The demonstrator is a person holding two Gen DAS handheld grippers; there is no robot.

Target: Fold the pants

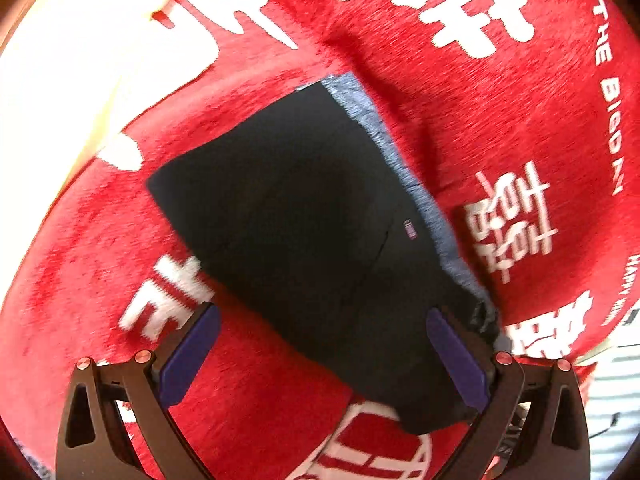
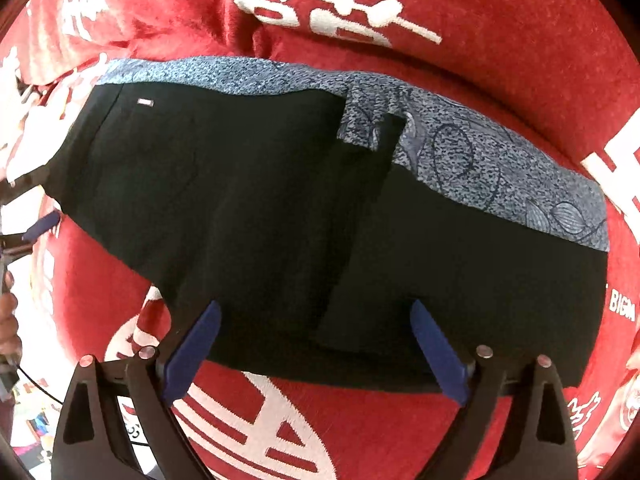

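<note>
Pants (image 2: pixel 248 208) lie folded across mid-frame on the red blanket (image 2: pixel 500 32). We hover our right gripper (image 2: pixel 316 344) and left gripper (image 1: pixel 324 344), both spread wide, holding nothing. Likely next: pinch an edge for another fold.

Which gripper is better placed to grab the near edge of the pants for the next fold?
Probably right. The right gripper hangs open, pointing down, its blue pads straddling the near edge of the black pants. The left gripper, also open, sits at one end.
</note>
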